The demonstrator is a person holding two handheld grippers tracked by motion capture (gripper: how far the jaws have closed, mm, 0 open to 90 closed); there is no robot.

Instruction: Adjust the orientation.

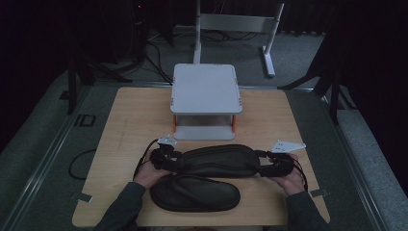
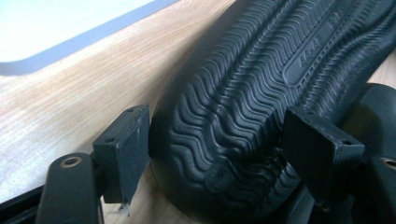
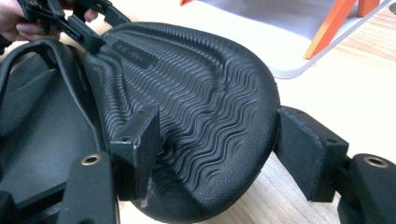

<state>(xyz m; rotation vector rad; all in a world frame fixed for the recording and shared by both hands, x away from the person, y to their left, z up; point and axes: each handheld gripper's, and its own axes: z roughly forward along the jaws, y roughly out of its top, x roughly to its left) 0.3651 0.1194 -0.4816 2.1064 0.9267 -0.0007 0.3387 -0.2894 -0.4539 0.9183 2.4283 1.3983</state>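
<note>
On the worktop (image 1: 125, 115), a sole-up black sandal (image 1: 216, 161) is straddled at its ends by the left gripper (image 2: 215, 140) and right gripper (image 3: 217, 140). Both appear clamped on it, though contact is hard to confirm. A second sandal (image 1: 195, 192) lies just beside.

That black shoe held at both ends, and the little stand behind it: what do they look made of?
The shoe looks like moulded rubber or foam: matte black, with a wavy ribbed sole and raised lettering. The stand seems to be smooth pale grey plastic or painted board on orange posts; I can't tell which. The table looks like light wood-grain laminate.
</note>
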